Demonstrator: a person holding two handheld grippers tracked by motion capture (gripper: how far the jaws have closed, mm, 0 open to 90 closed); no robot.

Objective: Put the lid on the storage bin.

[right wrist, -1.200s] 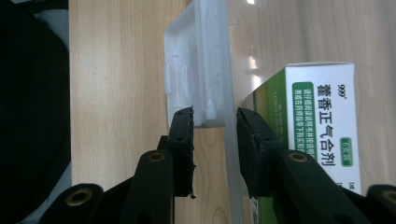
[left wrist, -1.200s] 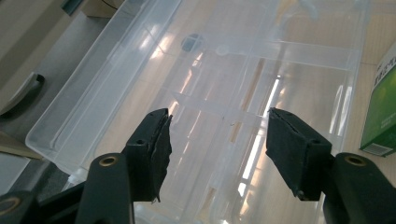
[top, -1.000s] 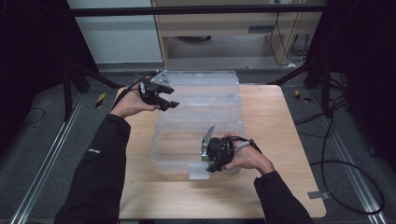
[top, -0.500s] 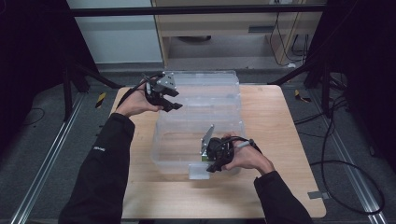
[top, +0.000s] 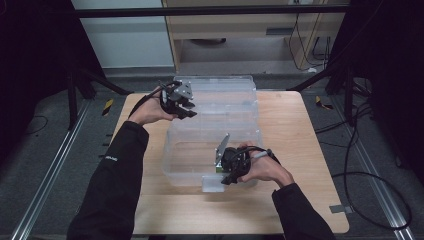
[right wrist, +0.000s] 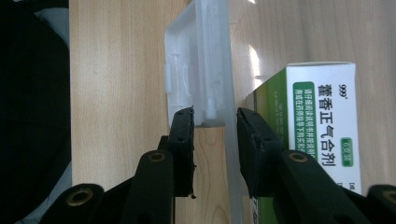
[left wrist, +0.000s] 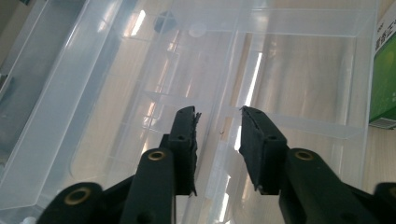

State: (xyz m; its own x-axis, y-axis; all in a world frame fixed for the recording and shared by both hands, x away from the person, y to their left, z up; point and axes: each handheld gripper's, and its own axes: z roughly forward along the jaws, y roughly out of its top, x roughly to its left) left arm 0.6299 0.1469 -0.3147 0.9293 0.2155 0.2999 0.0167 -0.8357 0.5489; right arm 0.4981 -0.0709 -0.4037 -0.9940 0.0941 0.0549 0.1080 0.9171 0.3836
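Setting: a person sits at a light wooden table [top: 305,150], dark-sleeved forearms reaching in, a two-jaw black gripper in each hand.

Container: a large clear plastic storage bin [top: 215,125] lies on the table, with what looks like a second clear piece, perhaps its lid, behind it toward the far edge; the two cannot be told apart with certainty.

Contents: in the left gripper view the clear bin [left wrist: 261,65] shows moulded ribs and bright reflections; a green-and-white box [left wrist: 384,79] sits at its right edge, whether inside or just outside cannot be told.

Box: in the right gripper view the green-and-white cardboard medicine box [right wrist: 317,130] stands just behind the bin's near wall, by the clear plastic latch tab [right wrist: 196,65].

Writing: the box's white face carries "999" and a green panel of Chinese characters; a small green oval lower down is too small to read.

Left gripper [top: 186,106]: held above the bin's far left corner, jaws a modest gap apart with nothing between them [left wrist: 218,140].

Right gripper [top: 225,176]: at the bin's near wall, jaws straddling that wall below the latch tab [right wrist: 215,135]; whether they press on it cannot be told.
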